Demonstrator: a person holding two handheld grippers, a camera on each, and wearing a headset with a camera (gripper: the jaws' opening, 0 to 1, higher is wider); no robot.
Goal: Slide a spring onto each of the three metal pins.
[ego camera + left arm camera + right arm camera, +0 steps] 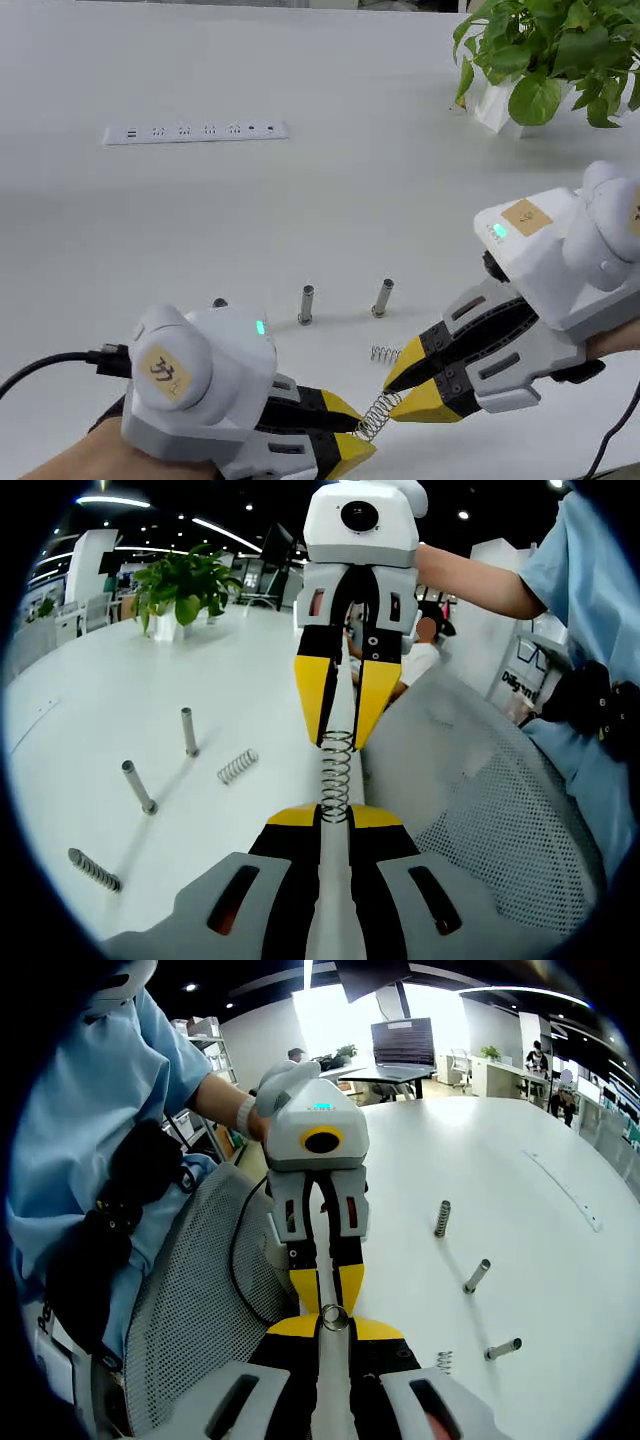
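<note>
A spring point(375, 415) hangs just above the white table between my two grippers, with one end in each. My left gripper point(358, 432) is shut on its near end point(337, 810). My right gripper point(392, 398) is shut on the far end point(334, 1317). In the left gripper view the right gripper point(340, 738) faces me across the spring. A loose spring point(385, 353) lies beside them. Two bare metal pins point(307, 303) point(382, 297) stand upright behind it. A third pin point(95, 870) wears a spring; only its top point(220, 302) shows behind the left gripper.
A white power strip point(195, 131) lies far back on the table point(400, 180). A potted plant point(545, 60) stands at the back right corner. A grey mesh chair point(480, 810) sits at the table's near edge, by the person's blue sleeve.
</note>
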